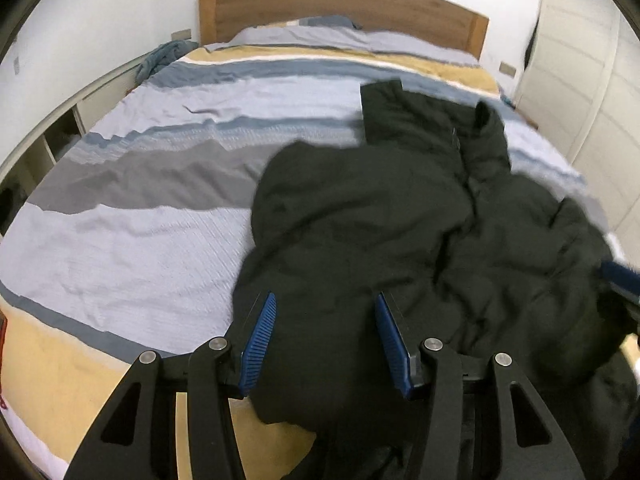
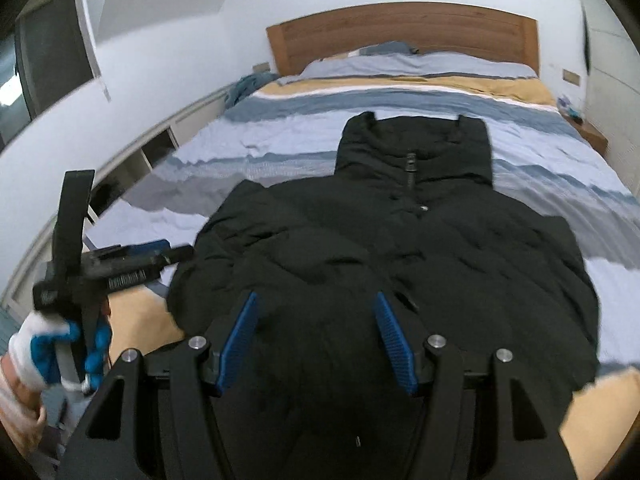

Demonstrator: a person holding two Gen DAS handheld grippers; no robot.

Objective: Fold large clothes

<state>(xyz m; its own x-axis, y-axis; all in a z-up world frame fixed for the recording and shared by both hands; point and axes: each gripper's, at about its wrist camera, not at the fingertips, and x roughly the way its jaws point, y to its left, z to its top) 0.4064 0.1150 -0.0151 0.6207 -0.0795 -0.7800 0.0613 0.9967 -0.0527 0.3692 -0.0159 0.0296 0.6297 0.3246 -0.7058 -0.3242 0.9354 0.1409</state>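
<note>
The right wrist view is giving the cleaner read: the black puffer jacket (image 2: 400, 248) is lying front-up on the striped duvet (image 2: 280, 136), collar pointing toward the wooden headboard (image 2: 400, 32), zipper running down the middle. The left wrist view is catching the same jacket (image 1: 400, 220) from the side, where it is looking bunched and rumpled, collar end slanting off toward the far right of the bed.

Only the right wrist view is showing the left gripper (image 2: 132, 264) from outside, gripped by a hand in a white and blue glove (image 2: 44, 348), sitting just beside the jacket's near left edge over the tan stripe. Only the left wrist view is picking up a sliver of the right gripper (image 1: 618, 276) at the frame's right edge, against dark fabric.

The left gripper (image 1: 324, 340) is standing wide open, blue pads spread apart over the jacket's lower left portion, holding nothing. The right gripper (image 2: 316, 340) is likewise spread wide above the hem area, nothing pinched between its pads.

Whether either set of fingertips is actually touching the fabric is hard to tell. The jacket's hem is hiding beneath the gripper frames in both views, and the sleeves are not clearly separable from the body.
</note>
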